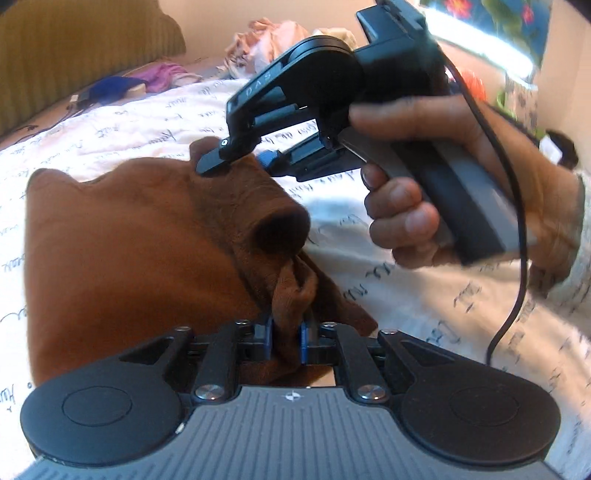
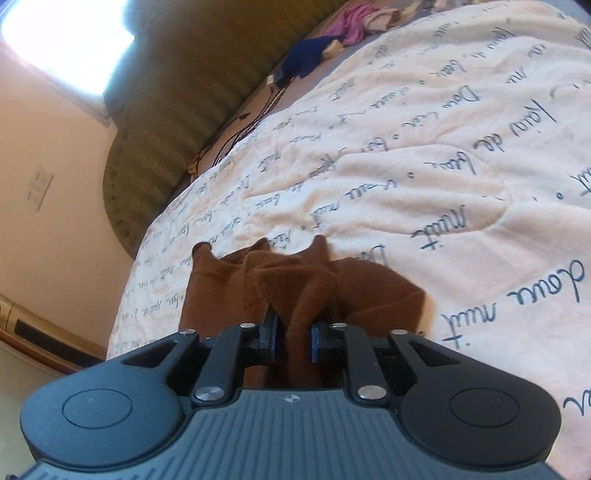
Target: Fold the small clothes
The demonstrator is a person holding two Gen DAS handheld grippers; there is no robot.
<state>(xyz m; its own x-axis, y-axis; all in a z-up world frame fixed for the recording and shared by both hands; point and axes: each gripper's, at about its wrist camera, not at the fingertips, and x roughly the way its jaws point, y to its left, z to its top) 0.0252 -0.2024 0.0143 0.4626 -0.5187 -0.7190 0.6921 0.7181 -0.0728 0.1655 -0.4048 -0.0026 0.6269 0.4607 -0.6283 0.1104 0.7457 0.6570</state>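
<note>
Bedroom: bed with a white blanket [image 2: 424, 155] printed in blue handwriting, olive ribbed headboard [image 2: 192, 92] behind, peach wall [image 2: 48, 240].

Left wrist view only: the person's right hand [image 1: 443, 177] wrapped round the right gripper's handle, black cable [image 1: 517, 229] trailing off it, a heap of pale pink and cream clothes [image 1: 269, 40] at the far edge of the bed, bright floral fabric top right.

Right wrist view only: a wall plate on the peach wall, a bright window top left, cables [image 2: 255, 122] running along the blanket edge by the headboard.

Both views: a blue cloth [image 2: 306, 55] and a pink cloth [image 2: 354, 22] near the headboard.

No containers in view.

Brown garment [image 1: 147, 240] lies on the blanket, flat part spread to the left in the left wrist view, one sleeve or leg end rolled open as a tube.

Left gripper [image 1: 287, 332]: jaws nearly together, a bunched fold of the brown garment between the blue pads, pads against the cloth on both sides.

Right gripper [image 2: 294, 338]: same, jaws narrow, a gathered ridge of brown fabric between the pads; gap slightly wider on the left pad, cloth fills it. Seen from the left wrist view, its tips sit on the garment's far edge.

Both grip points are on the same garment, apart from each other.
</note>
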